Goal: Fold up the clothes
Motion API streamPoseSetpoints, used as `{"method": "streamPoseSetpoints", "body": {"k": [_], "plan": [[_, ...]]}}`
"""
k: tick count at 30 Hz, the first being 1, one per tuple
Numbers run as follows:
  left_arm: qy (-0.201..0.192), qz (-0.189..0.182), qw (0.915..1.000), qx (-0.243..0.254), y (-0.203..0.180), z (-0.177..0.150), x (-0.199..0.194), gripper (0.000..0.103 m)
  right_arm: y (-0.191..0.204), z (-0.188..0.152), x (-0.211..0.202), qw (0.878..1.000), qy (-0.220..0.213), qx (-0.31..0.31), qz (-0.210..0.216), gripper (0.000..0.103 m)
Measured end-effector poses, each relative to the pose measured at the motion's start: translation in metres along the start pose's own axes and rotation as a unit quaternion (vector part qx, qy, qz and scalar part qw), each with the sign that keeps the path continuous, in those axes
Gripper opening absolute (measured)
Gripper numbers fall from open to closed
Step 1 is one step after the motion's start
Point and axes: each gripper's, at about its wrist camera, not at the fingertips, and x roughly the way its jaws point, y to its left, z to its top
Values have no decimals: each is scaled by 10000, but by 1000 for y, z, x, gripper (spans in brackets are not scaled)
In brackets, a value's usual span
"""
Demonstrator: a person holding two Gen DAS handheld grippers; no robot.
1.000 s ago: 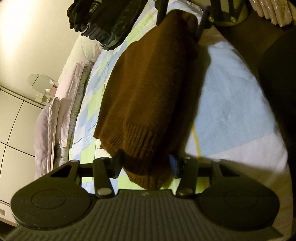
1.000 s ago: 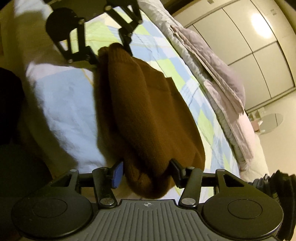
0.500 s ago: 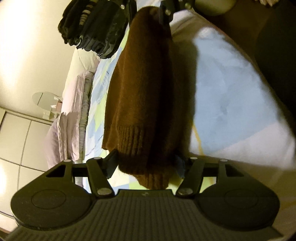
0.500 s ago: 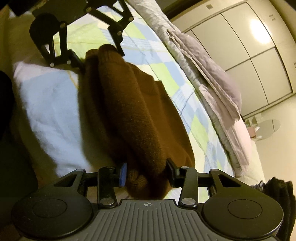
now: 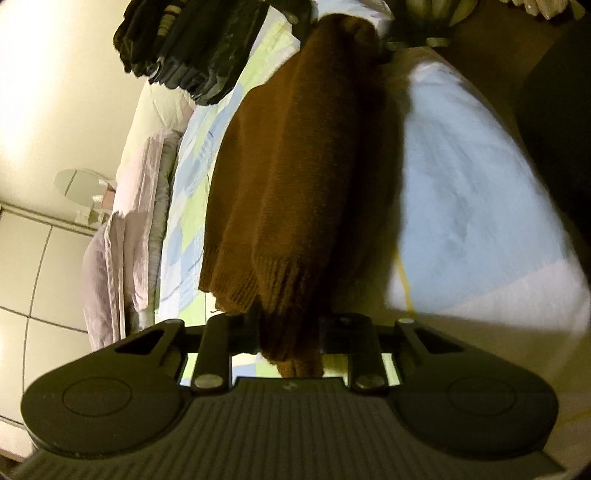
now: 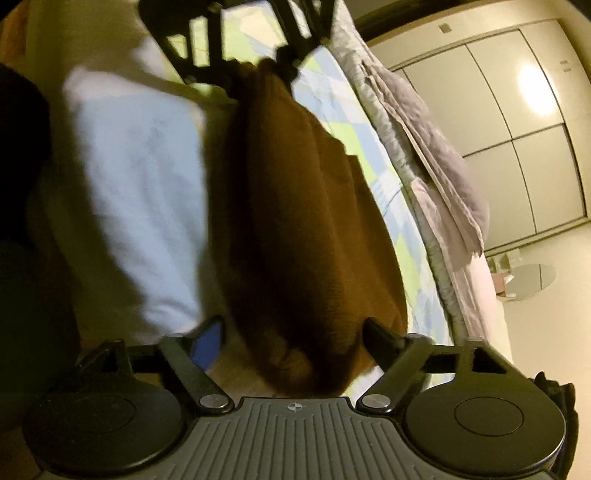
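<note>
A folded brown knit sweater (image 5: 306, 177) hangs stretched between my two grippers above the patchwork bedsheet (image 5: 461, 192). My left gripper (image 5: 290, 328) is shut on its ribbed hem end, the fingers pressed close on the fabric. At the top of that view the right gripper (image 5: 347, 33) is at the sweater's far end. In the right wrist view the sweater (image 6: 295, 221) bulges between the fingers of my right gripper (image 6: 291, 332), whose jaws are spread wide: the blue pad (image 6: 208, 343) stands clear of the fabric. The left gripper (image 6: 258, 62) shows at the top there.
A pile of dark clothes (image 5: 192, 44) lies further up the bed. A rolled pink-grey duvet (image 5: 122, 240) runs along the bed's far side, with white wardrobe doors (image 6: 517, 129) and a small round mirror (image 6: 532, 277) beyond. A person's dark clothing (image 5: 561, 129) is beside the bed.
My right gripper's jaws have spread apart around the sweater's end. The left gripper's fingers have closed tighter on the hem. Both views have shifted and blurred slightly.
</note>
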Motion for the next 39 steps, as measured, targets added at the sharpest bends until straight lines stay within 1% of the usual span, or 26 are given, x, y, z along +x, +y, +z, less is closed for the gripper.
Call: {"method": "streamPoseSetpoints", "body": {"k": [3, 7, 9, 10, 12, 14, 17, 19, 20, 22, 23, 24, 26, 28, 29, 31, 33, 35, 38, 39], "plan": [[122, 143, 9997, -144, 11, -2, -10, 20, -13, 6, 2, 9999, -120, -23, -64, 39], [459, 417, 9974, -372, 15, -8, -40, 20, -31, 20, -3, 9982, -524, -83, -270, 39], [700, 448, 9958, -392, 6, -10, -58, 20, -34, 30, -7, 9966, -775, -126, -252, 39], [801, 425, 9951, -395, -2, -9, -65, 20, -30, 33, -9, 9963, -827, -164, -192, 39], [957, 354, 9941, -359, -22, -7, -74, 21, -22, 37, -7, 9963, -817, -259, -1, 39], [1013, 273, 9940, -303, -42, -5, -77, 24, -13, 39, -5, 9963, -774, -337, 182, 39], [977, 216, 9942, -387, -57, -1, -79, 29, -4, 33, -8, 9976, -490, -349, 348, 44], [916, 159, 9926, -786, -53, -5, -88, 33, 0, 27, -15, 9983, -336, -326, 336, 54], [880, 125, 9910, -1005, -50, -7, -92, 33, 1, 22, -19, 9989, -255, -272, 295, 54], [747, -15, 9831, -1671, -37, -16, -106, 34, -4, 11, -28, 9997, -129, 5, 230, 54], [687, -96, 9765, -2041, -29, -22, -113, 34, -8, 5, -33, 9995, -65, 205, 220, 54], [602, -178, 9669, -2473, -21, -31, -120, 34, -13, -1, -38, 9986, 1, 463, 242, 54], [512, -237, 9504, -3058, -6, -45, -114, 34, -27, -14, -50, 9934, 74, 1109, 290, 54], [419, -296, 9303, -3631, 9, -59, -109, 36, -45, -22, -59, 9829, 58, 1801, 372, 54], [373, -325, 9190, -3912, 16, -66, -106, 37, -55, -24, -60, 9761, 21, 2124, 450, 54], [278, -382, 8936, -4464, 31, -81, -100, 38, -72, -23, -53, 9602, -108, 2701, 708, 55], [182, -438, 8648, -4998, 46, -95, -94, 44, -89, -22, -47, 9400, -237, 3266, 962, 55], [86, -491, 8328, -5513, 61, -109, -88, 49, -106, -21, -41, 9156, -364, 3816, 1212, 55], [-59, -569, 7788, -6247, 83, -131, -80, 49, -131, -19, -30, 8731, -542, 4584, 1567, 58], [-107, -593, 7593, -6479, 90, -138, -77, 49, -137, -16, -22, 8619, -567, 4759, 1653, 65]]}}
